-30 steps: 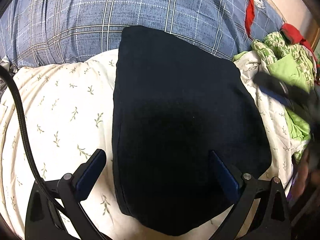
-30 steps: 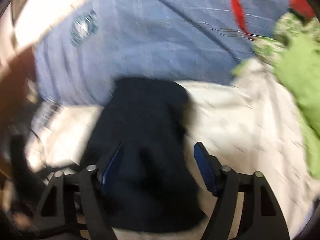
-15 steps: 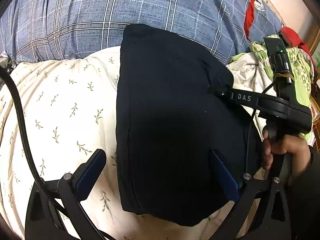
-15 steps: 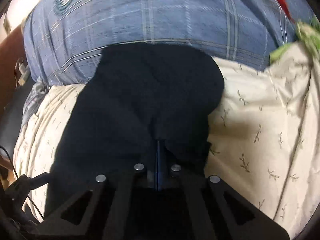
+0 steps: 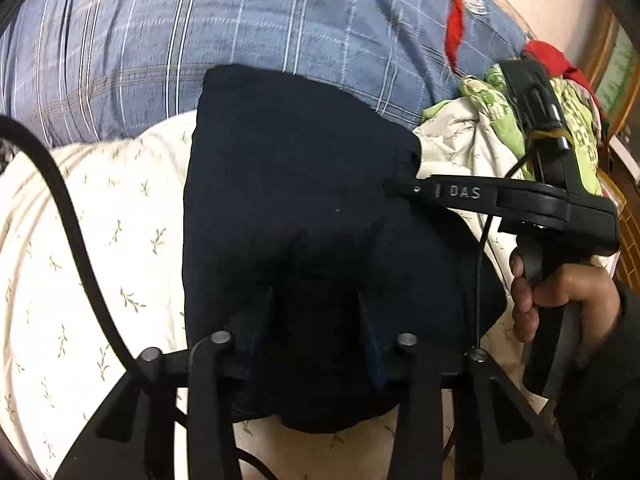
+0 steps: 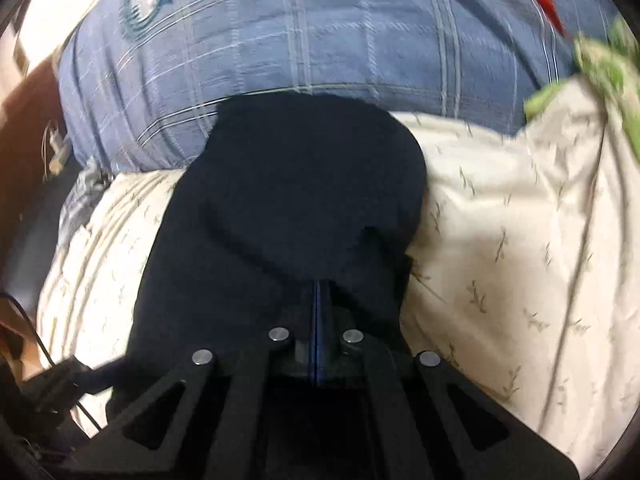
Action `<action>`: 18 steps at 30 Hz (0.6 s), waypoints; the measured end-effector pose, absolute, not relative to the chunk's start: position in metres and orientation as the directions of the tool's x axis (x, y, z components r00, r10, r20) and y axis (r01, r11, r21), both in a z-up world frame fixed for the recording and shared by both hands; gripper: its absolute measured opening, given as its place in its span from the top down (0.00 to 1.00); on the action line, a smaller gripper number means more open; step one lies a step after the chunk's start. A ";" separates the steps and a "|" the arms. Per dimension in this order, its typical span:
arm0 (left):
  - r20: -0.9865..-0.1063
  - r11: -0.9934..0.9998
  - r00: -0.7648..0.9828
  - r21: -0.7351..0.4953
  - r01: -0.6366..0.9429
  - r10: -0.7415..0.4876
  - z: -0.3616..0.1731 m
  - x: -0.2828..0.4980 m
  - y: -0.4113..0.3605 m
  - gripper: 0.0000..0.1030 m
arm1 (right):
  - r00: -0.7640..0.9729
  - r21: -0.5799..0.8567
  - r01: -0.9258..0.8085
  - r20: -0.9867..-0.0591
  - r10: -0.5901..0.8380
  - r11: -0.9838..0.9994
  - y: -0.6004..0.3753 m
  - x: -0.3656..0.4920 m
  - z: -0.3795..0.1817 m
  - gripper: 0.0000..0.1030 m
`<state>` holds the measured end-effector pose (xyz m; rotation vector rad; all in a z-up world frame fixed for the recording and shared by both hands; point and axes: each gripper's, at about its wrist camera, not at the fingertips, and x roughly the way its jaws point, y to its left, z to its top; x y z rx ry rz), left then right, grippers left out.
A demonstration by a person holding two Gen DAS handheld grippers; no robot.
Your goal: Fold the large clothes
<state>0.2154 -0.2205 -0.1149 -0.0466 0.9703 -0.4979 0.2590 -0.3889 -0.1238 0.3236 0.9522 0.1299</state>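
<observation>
A folded dark navy garment (image 5: 300,180) lies on a cream leaf-print sheet (image 5: 100,240). My left gripper (image 5: 316,312) sits at its near edge with its jaws closing. A raised fold of the cloth is bunched between the dark fingers and creases spread from them. My right gripper (image 5: 394,189), held by a hand (image 5: 560,292), pinches the garment's right edge. In the right wrist view the right gripper (image 6: 318,286) is shut, its pads together on a fold of the garment (image 6: 300,180).
A blue plaid blanket (image 5: 240,20) bulges just behind the garment. Green patterned clothes (image 5: 500,112) and a red cloth (image 5: 548,56) are piled at the far right. A black cable (image 5: 60,208) loops over the sheet on the left.
The left jaws have come in from wide open onto a bunched fold at the garment's near edge. The right gripper closed on the right edge and stays shut there.
</observation>
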 end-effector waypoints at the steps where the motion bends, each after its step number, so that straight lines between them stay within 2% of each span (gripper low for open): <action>1: -0.775 0.888 0.468 -0.256 0.382 -0.424 -0.111 0.215 -0.218 0.68 | 0.576 0.331 0.035 -0.778 0.252 0.943 -0.389 0.259 -0.126 1.00; 3: -0.755 0.893 0.505 -0.240 0.382 -0.419 -0.094 0.205 -0.216 0.84 | 0.577 0.308 0.037 -0.783 0.232 0.951 -0.385 0.260 -0.124 1.00; 4: -0.743 0.892 0.520 -0.235 0.387 -0.422 -0.087 0.200 -0.216 0.89 | 0.578 0.294 0.034 -0.786 0.221 0.955 -0.383 0.259 -0.122 1.00; 6: -0.724 0.887 0.542 -0.218 0.408 -0.427 -0.076 0.188 -0.219 0.89 | 0.579 0.270 0.032 -0.790 0.202 0.962 -0.380 0.258 -0.123 1.00; 9: -0.765 0.886 0.496 -0.206 0.415 -0.410 -0.096 0.189 -0.228 0.88 | 0.581 0.242 0.053 -0.797 0.167 0.969 -0.381 0.257 -0.126 1.00; 10: -0.785 0.894 0.480 -0.202 0.399 -0.392 -0.108 0.194 -0.229 0.90 | 0.579 0.206 0.066 -0.805 0.131 0.976 -0.382 0.256 -0.127 1.00; 11: -0.796 0.901 0.477 -0.186 0.392 -0.372 -0.116 0.197 -0.229 0.97 | 0.578 0.187 0.073 -0.808 0.111 0.980 -0.383 0.254 -0.129 1.00; 12: -0.799 0.906 0.489 -0.157 0.393 -0.350 -0.121 0.198 -0.230 0.97 | 0.579 0.183 0.088 -0.810 0.099 0.979 -0.387 0.252 -0.130 1.00; 15: -0.799 0.911 0.496 -0.149 0.386 -0.341 -0.114 0.195 -0.226 1.00 | 0.594 0.141 0.132 -0.804 0.035 0.981 -0.392 0.238 -0.122 1.00; 18: -0.769 0.913 0.526 -0.184 0.363 -0.364 -0.094 0.182 -0.214 0.99 | 0.644 0.140 0.106 -0.764 0.039 0.985 -0.385 0.214 -0.100 1.00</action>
